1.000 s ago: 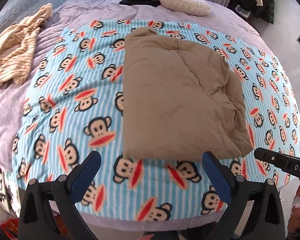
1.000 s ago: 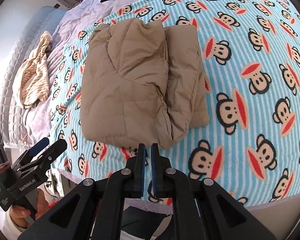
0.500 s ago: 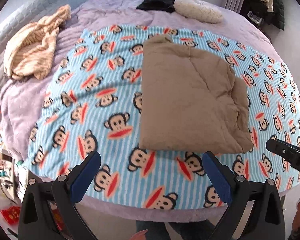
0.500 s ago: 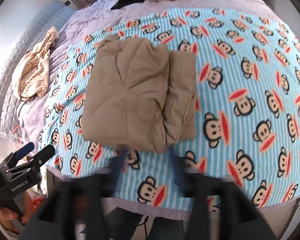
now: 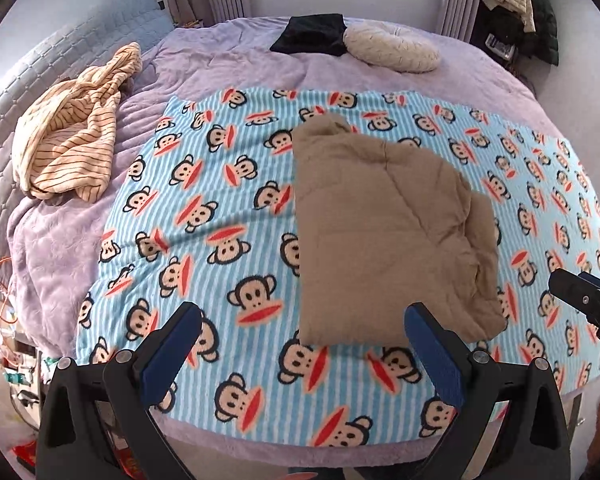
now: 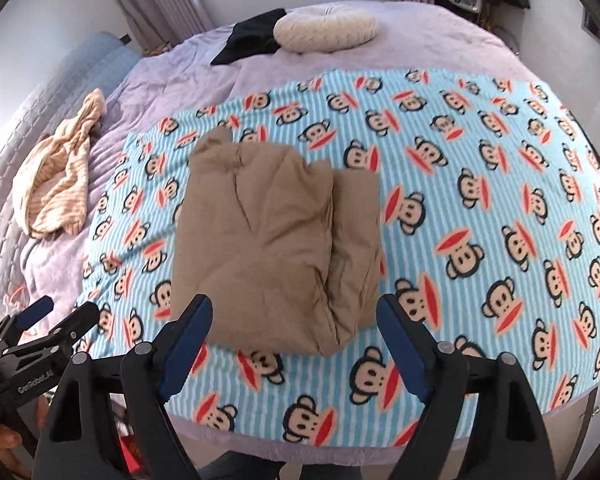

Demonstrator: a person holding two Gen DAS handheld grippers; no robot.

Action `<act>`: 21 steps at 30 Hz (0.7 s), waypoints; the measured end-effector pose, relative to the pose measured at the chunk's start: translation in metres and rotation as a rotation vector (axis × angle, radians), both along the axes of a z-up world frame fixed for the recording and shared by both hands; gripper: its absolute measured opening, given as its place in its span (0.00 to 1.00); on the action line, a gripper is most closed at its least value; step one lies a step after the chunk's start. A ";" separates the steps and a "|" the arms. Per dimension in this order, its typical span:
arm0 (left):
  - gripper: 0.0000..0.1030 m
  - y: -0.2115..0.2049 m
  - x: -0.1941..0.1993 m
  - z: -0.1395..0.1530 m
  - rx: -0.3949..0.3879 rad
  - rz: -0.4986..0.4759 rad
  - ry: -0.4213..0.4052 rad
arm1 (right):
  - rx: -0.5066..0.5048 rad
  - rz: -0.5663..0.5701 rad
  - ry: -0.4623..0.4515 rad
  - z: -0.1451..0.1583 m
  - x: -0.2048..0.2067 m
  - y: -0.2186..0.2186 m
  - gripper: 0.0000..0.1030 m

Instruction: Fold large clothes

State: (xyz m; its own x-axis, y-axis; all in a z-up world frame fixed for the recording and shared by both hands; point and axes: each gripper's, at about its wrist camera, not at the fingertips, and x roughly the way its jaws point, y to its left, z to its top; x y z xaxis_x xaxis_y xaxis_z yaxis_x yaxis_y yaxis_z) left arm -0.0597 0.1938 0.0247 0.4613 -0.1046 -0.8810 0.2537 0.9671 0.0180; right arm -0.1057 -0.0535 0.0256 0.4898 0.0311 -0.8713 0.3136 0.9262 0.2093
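So the jacket [image 5: 384,236] is folded into a chunky tan rectangle on the monkey blanket [image 5: 204,216], toward the bed's [image 5: 236,52] near edge, with open blanket all round it, widest on the right in the right wrist view. One layer sticks out along its right side, and the near right corner looks lumpy. Left gripper [image 5: 300,344] and right gripper [image 6: 296,340] both hang off the near edge, fingers spread wide, holding nothing. A striped top [image 5: 68,144] lies by the left edge, a cushion [image 5: 392,50] and black cloth [image 5: 312,34] at the far edge.
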 end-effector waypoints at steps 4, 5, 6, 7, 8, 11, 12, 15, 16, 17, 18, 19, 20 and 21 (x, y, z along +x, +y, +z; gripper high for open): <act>0.99 0.003 0.004 0.009 -0.018 -0.004 -0.014 | -0.048 -0.017 -0.033 0.013 0.005 0.005 1.00; 0.99 0.003 0.005 0.012 -0.021 -0.003 -0.018 | -0.056 -0.020 -0.041 0.015 0.004 0.007 1.00; 0.99 0.004 0.005 0.014 -0.026 -0.003 -0.022 | -0.066 -0.020 -0.049 0.018 0.005 0.009 1.00; 0.99 0.004 0.006 0.016 -0.030 -0.003 -0.027 | -0.077 -0.021 -0.054 0.021 0.006 0.011 1.00; 0.99 0.004 0.005 0.018 -0.032 -0.002 -0.032 | -0.082 -0.021 -0.055 0.023 0.007 0.012 1.00; 0.99 0.005 0.005 0.023 -0.035 0.000 -0.046 | -0.077 -0.018 -0.055 0.029 0.009 0.015 1.00; 0.99 0.006 0.005 0.025 -0.035 0.002 -0.052 | -0.078 -0.018 -0.056 0.030 0.009 0.016 1.00; 0.99 0.008 0.005 0.028 -0.032 0.003 -0.063 | -0.089 -0.017 -0.053 0.033 0.010 0.017 1.00; 0.99 0.008 0.005 0.029 -0.032 0.004 -0.065 | -0.090 -0.016 -0.052 0.033 0.010 0.018 1.00; 0.99 0.009 0.005 0.029 -0.033 0.005 -0.065 | -0.089 -0.016 -0.050 0.033 0.010 0.018 1.00; 0.99 0.009 0.005 0.029 -0.034 0.005 -0.065 | -0.090 -0.017 -0.049 0.033 0.010 0.019 1.00; 0.99 0.010 0.005 0.030 -0.034 0.007 -0.065 | -0.091 -0.018 -0.049 0.034 0.009 0.019 1.00; 0.99 0.010 0.005 0.030 -0.034 0.009 -0.065 | -0.090 -0.017 -0.049 0.033 0.009 0.020 1.00; 0.99 0.011 0.005 0.030 -0.036 0.013 -0.065 | -0.091 -0.013 -0.046 0.033 0.009 0.020 1.00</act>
